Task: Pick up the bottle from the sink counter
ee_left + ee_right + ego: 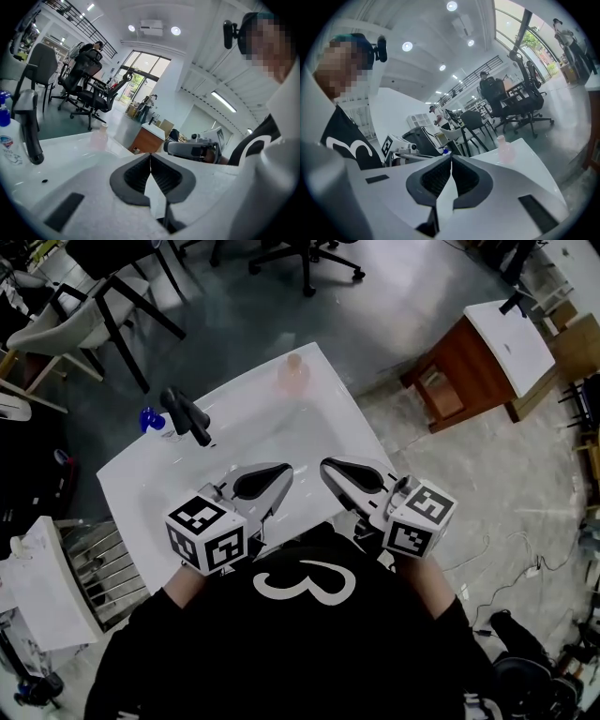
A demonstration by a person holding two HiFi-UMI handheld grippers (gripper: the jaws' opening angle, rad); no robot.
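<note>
White and glossy, the sink surface [323, 413] is filling the middle of the head view, and the pink bottle [292, 373] is standing upright at its far edge, well apart from both grippers. Nothing is touching the bottle. In the left gripper view the pink bottle [99, 136] is showing beyond the jaws and to their left; in the right gripper view it [504, 147] is sitting to the right of the jaws, near the surface's far corner.

Closer to the person, on the left side of the surface, a black faucet [187, 416] is rising, and a blue-topped bottle [150, 420] is standing just beside it on the outer side.

At the near edge, the left gripper [284, 470] and the right gripper [327, 466] are hovering side by side, their tips angling toward each other. The left gripper's jaws are pressing together with nothing between them, as its own view is showing [150, 154]. The right gripper's jaws are likewise closed on nothing [451, 157]. Each gripper is carrying its marker cube close to the person's black shirt.

Around the surface, a wooden cabinet [473, 362] with a white top is standing off to the right on the grey floor, an office chair [305, 259] is sitting beyond the far edge, and a metal rack [98, 563] is standing to the left.
</note>
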